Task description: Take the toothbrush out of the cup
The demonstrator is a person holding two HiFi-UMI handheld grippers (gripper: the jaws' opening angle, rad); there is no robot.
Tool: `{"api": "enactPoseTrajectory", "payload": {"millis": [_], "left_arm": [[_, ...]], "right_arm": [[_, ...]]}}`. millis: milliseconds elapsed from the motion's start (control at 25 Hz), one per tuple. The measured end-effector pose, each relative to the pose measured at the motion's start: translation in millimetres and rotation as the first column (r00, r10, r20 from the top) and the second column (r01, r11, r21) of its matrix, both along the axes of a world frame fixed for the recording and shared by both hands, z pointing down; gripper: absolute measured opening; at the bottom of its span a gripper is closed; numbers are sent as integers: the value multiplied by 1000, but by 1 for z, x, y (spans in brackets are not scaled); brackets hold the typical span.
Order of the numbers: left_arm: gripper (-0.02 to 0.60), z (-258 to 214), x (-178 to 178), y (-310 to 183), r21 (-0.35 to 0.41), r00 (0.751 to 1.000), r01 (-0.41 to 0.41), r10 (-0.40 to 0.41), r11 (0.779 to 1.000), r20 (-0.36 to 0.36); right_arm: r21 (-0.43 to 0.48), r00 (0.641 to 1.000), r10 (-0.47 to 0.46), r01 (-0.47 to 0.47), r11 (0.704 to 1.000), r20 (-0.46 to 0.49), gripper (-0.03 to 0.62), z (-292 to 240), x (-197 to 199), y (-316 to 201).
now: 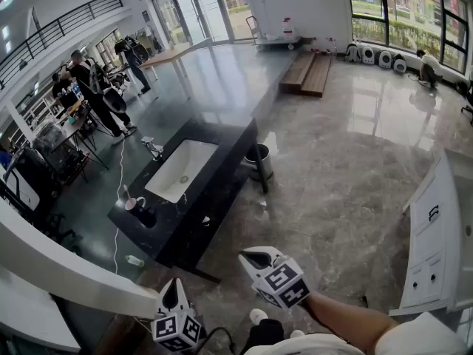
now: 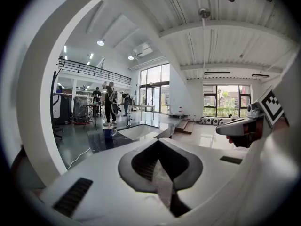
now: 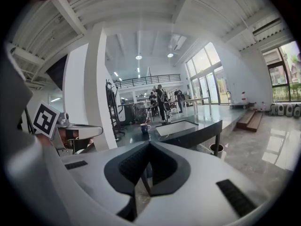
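A blue-and-white cup [image 1: 135, 205] stands on the near left corner of the black counter [image 1: 222, 165], with a pink toothbrush [image 1: 126, 194] standing in it. Both grippers are held low in front of me, well short of the counter. My left gripper [image 1: 175, 285] is shut and empty, and so is my right gripper [image 1: 258, 257]. In the left gripper view the cup [image 2: 109, 132] is small and far beyond the closed jaws [image 2: 159, 143], with the right gripper [image 2: 240, 126] at the right. In the right gripper view the cup [image 3: 145, 128] lies ahead of the closed jaws [image 3: 149, 144].
A white sink [image 1: 181, 170] with a faucet [image 1: 153, 149] is set in the counter. A bin [image 1: 258, 161] stands at its right end. A white cabinet [image 1: 436, 235] is at the right and a white curved rail [image 1: 74, 272] at the left. Several people stand at the back left [image 1: 96, 87].
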State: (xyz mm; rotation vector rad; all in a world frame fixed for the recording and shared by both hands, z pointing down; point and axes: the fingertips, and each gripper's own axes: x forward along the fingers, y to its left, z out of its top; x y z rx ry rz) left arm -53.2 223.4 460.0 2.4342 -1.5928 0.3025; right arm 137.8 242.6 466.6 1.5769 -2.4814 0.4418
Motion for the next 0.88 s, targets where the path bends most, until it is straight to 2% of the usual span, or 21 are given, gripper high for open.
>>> {"api": "enactPoseTrajectory", "payload": {"millis": [280, 440, 640, 880], "left_arm": [[18, 31, -29, -113, 1, 998, 52, -52, 999, 21], [17, 39, -60, -207, -2, 992, 123, -123, 992, -3], [18, 28, -104, -325, 18, 981, 196, -196, 980, 3], [18, 26, -150, -391, -16, 954, 299, -299, 954, 2]], "right_arm": [[-18, 997, -72, 72, 997, -2, -5, 27, -30, -126], [-28, 990, -140, 139, 990, -13, -5, 33, -63, -227], [-21, 976, -217, 217, 976, -6, -5, 17, -114, -359], [-55, 944, -328, 329, 943, 29, -5, 15, -174, -449]]}}
